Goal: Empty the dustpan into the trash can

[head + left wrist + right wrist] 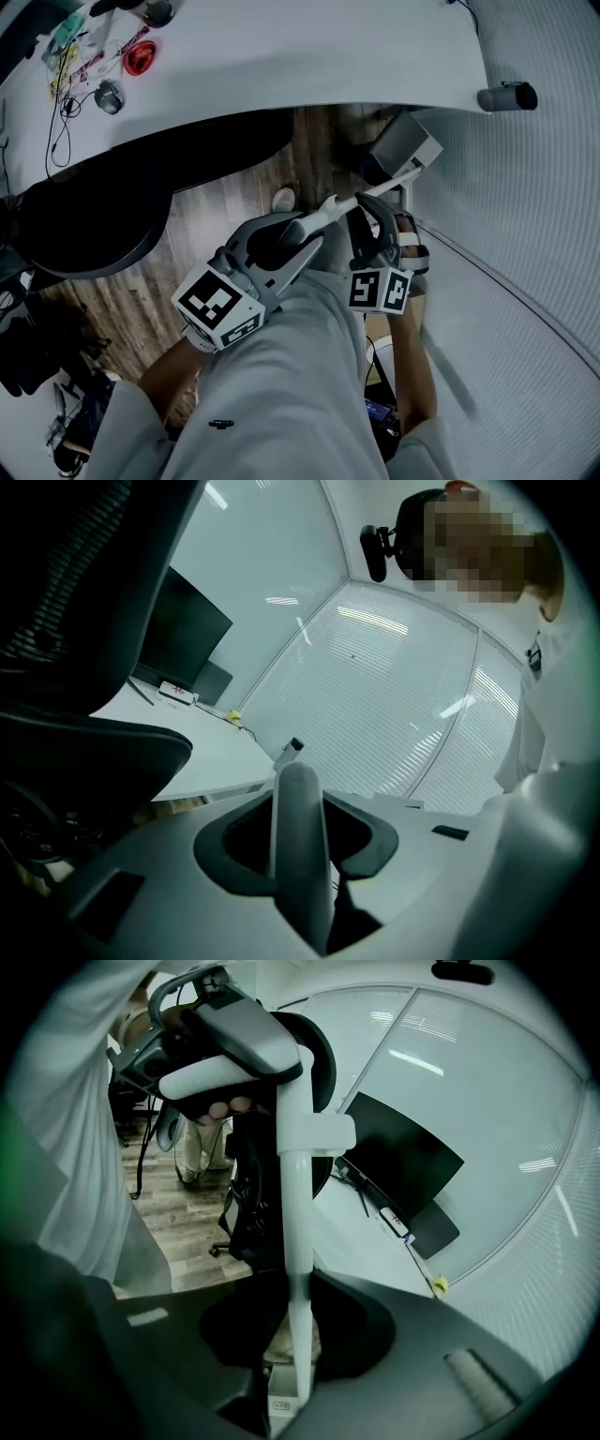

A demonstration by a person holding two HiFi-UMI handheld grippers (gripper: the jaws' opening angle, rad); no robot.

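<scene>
A long white dustpan handle (pixel 342 204) runs from near my waist up to the grey dustpan (pixel 405 148), which hangs above the wood floor by the desk edge. My left gripper (pixel 298 234) is shut on the handle's thick near end (pixel 300 846), which stands upright between the jaws. My right gripper (pixel 370 211) is shut on the thin white shaft (pixel 298 1269) further along. In the right gripper view the shaft rises to the left gripper (pixel 230 1040) at the top. The inside of the dustpan is hidden.
A white desk (pixel 281 66) with cables and a red object (pixel 139 58) curves across the top. A black office chair (pixel 94 225) stands left of me on the wood floor (pixel 225 206). A glass wall with blinds (pixel 525 234) closes the right side. A monitor (pixel 403 1171) sits on the desk.
</scene>
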